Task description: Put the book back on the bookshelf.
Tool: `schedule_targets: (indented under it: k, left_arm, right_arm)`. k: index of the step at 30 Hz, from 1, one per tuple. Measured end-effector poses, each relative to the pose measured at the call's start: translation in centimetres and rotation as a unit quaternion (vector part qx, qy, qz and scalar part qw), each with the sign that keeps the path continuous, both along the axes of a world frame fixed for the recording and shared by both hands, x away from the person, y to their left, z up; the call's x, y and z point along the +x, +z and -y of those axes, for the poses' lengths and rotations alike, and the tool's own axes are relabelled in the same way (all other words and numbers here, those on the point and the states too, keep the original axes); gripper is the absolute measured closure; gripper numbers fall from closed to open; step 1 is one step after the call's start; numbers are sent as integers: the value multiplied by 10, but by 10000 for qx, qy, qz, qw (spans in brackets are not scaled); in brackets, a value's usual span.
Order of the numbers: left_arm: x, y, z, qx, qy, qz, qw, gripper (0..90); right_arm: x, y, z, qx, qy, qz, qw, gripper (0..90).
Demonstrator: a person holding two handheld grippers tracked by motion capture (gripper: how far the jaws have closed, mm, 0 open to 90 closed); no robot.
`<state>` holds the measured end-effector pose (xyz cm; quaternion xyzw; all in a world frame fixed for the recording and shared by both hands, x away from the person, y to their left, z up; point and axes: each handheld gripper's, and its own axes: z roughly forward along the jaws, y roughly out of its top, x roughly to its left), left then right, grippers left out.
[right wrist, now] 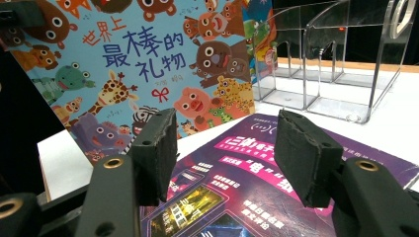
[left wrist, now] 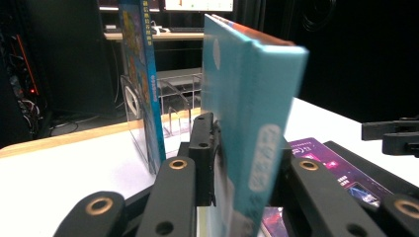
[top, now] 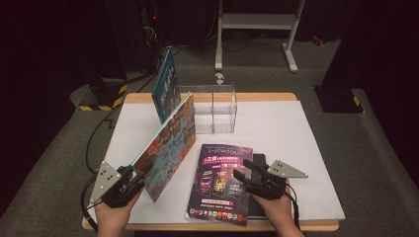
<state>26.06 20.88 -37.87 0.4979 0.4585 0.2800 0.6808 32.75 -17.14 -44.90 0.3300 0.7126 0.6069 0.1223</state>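
You get one high view facing forward-down; both gripper cams sit low, close, sharing the picture book [left wrist: 247, 118] and magazine [right wrist: 276, 163]

Left hand [top: 114, 211] grips the left gripper [top: 140, 174] low and level, jaws nearly closed on a thin edge. Right hand [top: 278, 210] holds the right gripper [top: 241, 169] level, jaws parted, nothing between them.

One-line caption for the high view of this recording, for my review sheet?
Left hand-held gripper holds a picture book upright on edge; right hand-held gripper hovers open over a purple magazine.
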Motion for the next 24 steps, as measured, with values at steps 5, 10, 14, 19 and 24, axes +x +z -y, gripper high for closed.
schedule_targets:
  k: [5, 10, 14, 19, 24]
  left_arm:
    - [7, 0, 2, 119, 60, 105, 9999, 775]
    - [12, 1, -2, 89, 49, 93, 9999, 772]
    - [16, 3, -4, 38, 6, 33, 10000, 769]
    - [19, 4, 0, -17, 76, -1, 10000, 769]
    - [23, 1, 7, 139, 146, 35, 9998, 739]
  right_arm:
    - [0, 0, 1, 16, -15, -26, 10000, 415]
    - [1, 0, 4, 40, -50, -35, 10000, 416]
    - [2, 0, 5, 65, -76, -37, 9999, 416]
    - [2, 0, 5, 64, -90, -42, 9999, 416]
    - [1, -1, 5, 55, -87, -66, 9999, 416]
